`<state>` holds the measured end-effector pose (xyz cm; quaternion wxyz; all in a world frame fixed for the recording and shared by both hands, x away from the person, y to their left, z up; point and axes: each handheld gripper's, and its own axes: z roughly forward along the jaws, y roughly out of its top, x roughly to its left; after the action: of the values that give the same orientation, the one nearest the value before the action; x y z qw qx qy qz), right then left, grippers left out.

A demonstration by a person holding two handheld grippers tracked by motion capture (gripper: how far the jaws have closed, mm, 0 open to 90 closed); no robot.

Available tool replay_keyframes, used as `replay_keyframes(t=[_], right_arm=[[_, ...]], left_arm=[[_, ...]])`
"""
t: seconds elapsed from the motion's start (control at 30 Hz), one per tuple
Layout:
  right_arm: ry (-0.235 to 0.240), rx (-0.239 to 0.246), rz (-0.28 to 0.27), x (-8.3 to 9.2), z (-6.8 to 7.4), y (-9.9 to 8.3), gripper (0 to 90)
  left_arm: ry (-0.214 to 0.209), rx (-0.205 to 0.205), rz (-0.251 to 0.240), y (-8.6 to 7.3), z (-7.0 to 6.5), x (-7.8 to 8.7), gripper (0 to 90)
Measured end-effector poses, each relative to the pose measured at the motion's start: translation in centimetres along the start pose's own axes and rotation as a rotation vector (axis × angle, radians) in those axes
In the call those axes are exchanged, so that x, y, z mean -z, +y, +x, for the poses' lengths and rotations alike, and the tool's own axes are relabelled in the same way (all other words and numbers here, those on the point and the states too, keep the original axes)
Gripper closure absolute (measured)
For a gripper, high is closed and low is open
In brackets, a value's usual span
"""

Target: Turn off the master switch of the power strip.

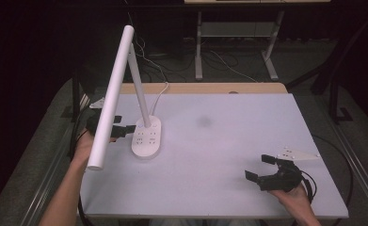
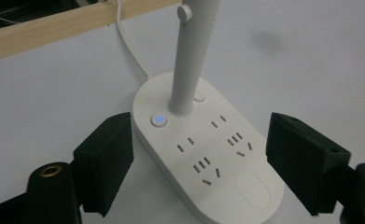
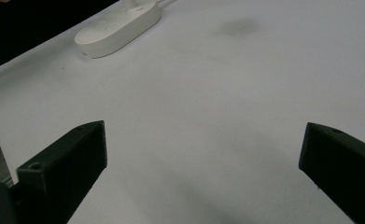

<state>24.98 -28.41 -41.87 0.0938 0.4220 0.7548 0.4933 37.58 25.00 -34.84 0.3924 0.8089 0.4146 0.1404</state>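
A white desk lamp stands on the table's left part, its oval base point(image 1: 147, 137) carrying several socket outlets. In the left gripper view the base point(image 2: 208, 154) has a small button lit blue point(image 2: 158, 119) beside the stem point(image 2: 189, 60). The long lamp head point(image 1: 112, 94) slants out over the left edge and hides part of my left gripper point(image 1: 122, 126). That gripper point(image 2: 199, 161) is open, its jaws on either side of the base's near end. My right gripper point(image 1: 260, 167) is open over bare table at the front right, the lamp base point(image 3: 118, 28) far ahead of it.
The lamp's white cable point(image 2: 129, 42) runs from the base over the table's wooden back edge point(image 2: 45, 29). A faint dark smudge point(image 1: 204, 121) marks the white table top point(image 1: 228, 141). Desk legs and cables stand on the floor behind.
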Motion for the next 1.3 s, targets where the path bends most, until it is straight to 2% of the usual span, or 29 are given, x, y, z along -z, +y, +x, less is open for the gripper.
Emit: replay_keyframes(t=[0.07,0.13,0.6,0.67,0.87,0.97,1.07,1.17,1.3], right_arm=[[0.000,-0.001,0.001,0.0,0.0,0.0,0.3],[-0.001,-0.004,0.002,0.0,0.0,0.0,0.3],[0.000,0.000,0.003,0.0,0.0,0.0,0.3],[0.000,0.000,0.003,0.0,0.0,0.0,0.3],[-0.001,0.002,0.003,0.0,-0.1,0.0,0.3],[-0.001,0.001,0.003,0.0,-0.1,0.0,0.3],[-0.001,0.002,0.003,0.0,-0.1,0.0,0.3],[-0.002,0.006,0.001,0.0,-0.1,0.0,0.3],[-0.002,0.006,0.001,0.0,-0.2,0.0,0.3]], left_arm=[[0.010,-0.002,0.007,0.2,0.1,-0.2,24.5],[0.019,-0.006,0.015,0.4,0.3,-0.4,30.2],[0.022,0.039,0.008,1.1,1.3,-1.8,62.3],[0.014,0.065,-0.006,1.1,1.5,-2.0,66.5],[0.013,0.086,-0.027,1.1,1.9,-2.3,77.6],[0.012,0.125,-0.060,1.0,2.3,-2.7,83.2],[0.008,0.139,-0.080,0.9,2.6,-2.8,88.7],[0.007,0.158,-0.082,0.9,2.9,-3.1,89.5],[0.009,0.161,-0.073,0.7,3.1,-3.4,89.7]])
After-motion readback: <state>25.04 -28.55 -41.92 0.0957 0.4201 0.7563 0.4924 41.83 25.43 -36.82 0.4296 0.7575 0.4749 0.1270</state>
